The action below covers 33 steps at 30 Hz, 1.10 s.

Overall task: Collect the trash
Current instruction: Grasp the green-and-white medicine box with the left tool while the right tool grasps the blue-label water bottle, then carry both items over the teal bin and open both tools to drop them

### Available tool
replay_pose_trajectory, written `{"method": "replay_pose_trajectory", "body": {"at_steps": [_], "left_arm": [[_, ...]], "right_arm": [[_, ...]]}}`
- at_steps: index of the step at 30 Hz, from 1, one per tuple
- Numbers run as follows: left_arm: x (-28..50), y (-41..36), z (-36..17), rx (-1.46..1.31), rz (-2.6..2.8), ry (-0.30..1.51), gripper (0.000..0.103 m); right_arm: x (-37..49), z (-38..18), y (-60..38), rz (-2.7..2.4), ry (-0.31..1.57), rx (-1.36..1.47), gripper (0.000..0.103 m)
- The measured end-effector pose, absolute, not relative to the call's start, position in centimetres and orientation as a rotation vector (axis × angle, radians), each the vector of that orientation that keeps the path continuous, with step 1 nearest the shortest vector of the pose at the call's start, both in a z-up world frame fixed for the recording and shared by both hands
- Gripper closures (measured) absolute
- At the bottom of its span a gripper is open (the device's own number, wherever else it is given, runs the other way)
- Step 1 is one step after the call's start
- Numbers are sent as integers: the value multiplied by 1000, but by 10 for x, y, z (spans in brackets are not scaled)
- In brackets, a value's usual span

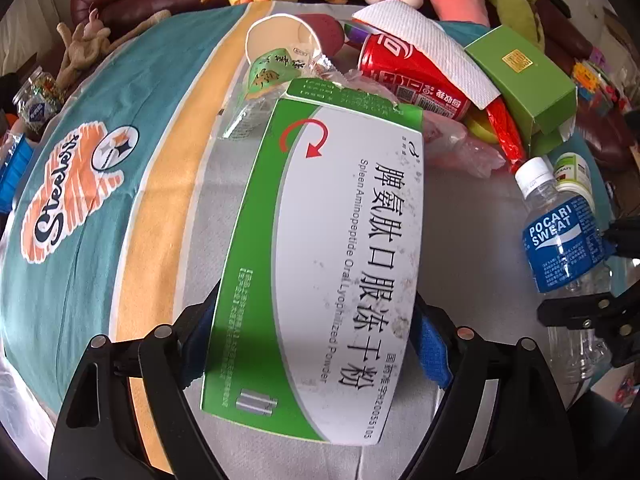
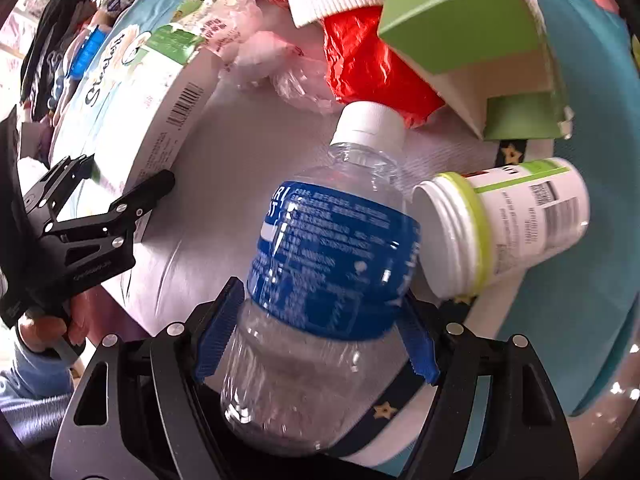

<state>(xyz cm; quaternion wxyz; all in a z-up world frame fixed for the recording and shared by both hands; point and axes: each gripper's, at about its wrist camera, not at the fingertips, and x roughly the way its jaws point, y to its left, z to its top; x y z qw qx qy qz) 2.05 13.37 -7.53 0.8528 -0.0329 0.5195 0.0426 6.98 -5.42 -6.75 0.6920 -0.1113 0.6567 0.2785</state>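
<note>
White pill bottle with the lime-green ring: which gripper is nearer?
Right. The right gripper straddles the Pocari Sweat bottle directly beside the pill bottle. The left gripper is farther off, around the medicine box.

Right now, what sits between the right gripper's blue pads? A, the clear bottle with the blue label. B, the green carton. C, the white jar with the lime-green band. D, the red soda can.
A: in the right wrist view the clear bottle with the blue label lies between the right gripper pads, while the white jar lies beside it on the table, outside the jaws.
</note>
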Motion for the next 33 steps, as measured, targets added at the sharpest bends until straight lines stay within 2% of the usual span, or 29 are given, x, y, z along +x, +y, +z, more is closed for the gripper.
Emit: {"method": "replay_pose_trajectory", "body": {"at_steps": [2, 7, 19, 26, 33], "left_arm": [[18, 133, -74, -80, 73, 1082, 23], [9, 127, -59, -98, 40, 1061, 28], [-5, 79, 29, -63, -82, 909, 28], [22, -27, 58, 46, -314, 880, 28], [66, -172, 41, 144, -547, 957, 28]], "right_arm": [[68, -68, -53, 621, 1438, -241, 37], [51, -53, -64, 672, 1413, -117, 37], [49, 23, -144, 654, 1216, 107, 37], [40, 49, -279, 440, 1099, 266, 37], [33, 22, -428, 135, 1066, 414, 37]]}}
